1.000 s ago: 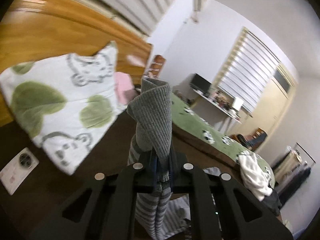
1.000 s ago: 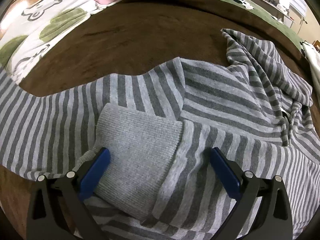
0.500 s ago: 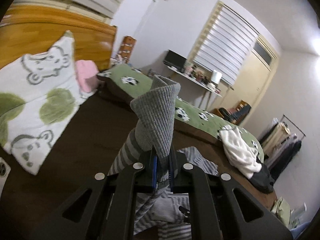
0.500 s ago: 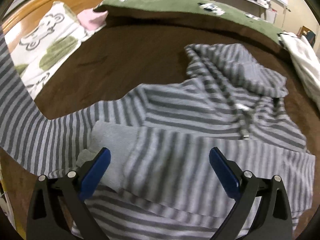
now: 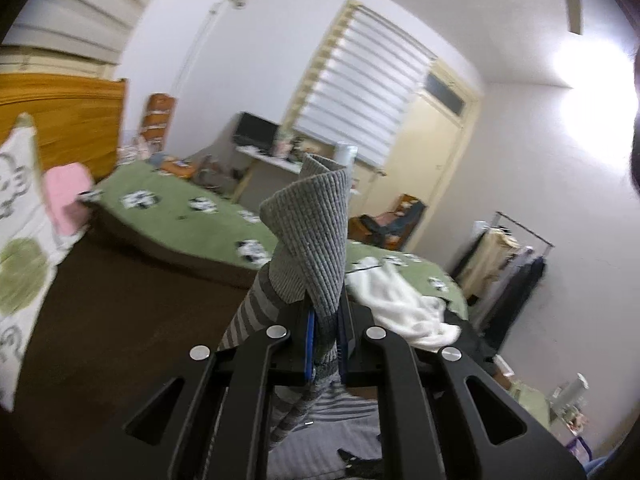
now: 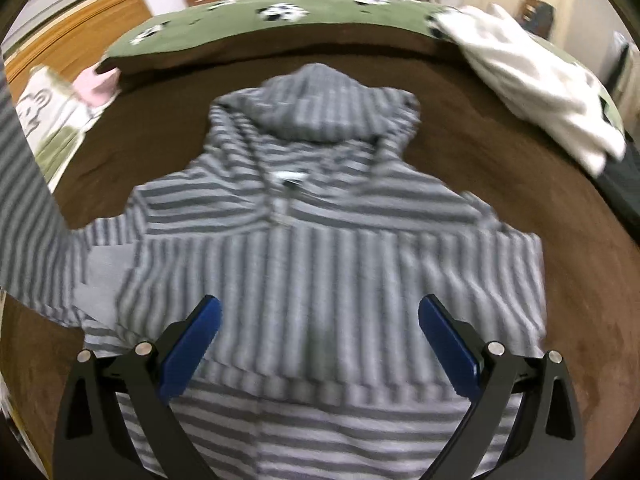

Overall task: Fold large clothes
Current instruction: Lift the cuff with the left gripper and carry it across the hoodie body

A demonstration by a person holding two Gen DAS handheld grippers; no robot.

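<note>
A grey striped hoodie point(image 6: 320, 248) lies flat on the brown bed cover point(image 6: 500, 136), hood toward the far side. One sleeve is folded across its chest. My left gripper point(image 5: 324, 332) is shut on the ribbed grey cuff point(image 5: 316, 236) of the other sleeve and holds it up above the bed; that sleeve point(image 6: 24, 184) rises at the left edge of the right wrist view. My right gripper point(image 6: 316, 340) is open and empty, hovering above the hoodie's lower body.
A green blanket with panda prints point(image 6: 280, 12) lies along the far side of the bed. A white garment point(image 6: 532, 80) lies at the far right. A white and green pillow point(image 5: 20, 248) and a pink item point(image 5: 64, 196) lie by the wooden headboard point(image 5: 76, 120).
My left gripper has lifted the cuff higher and swung right. My right gripper has pulled back and risen from the folded sleeve cuff, so the whole hoodie now shows.
</note>
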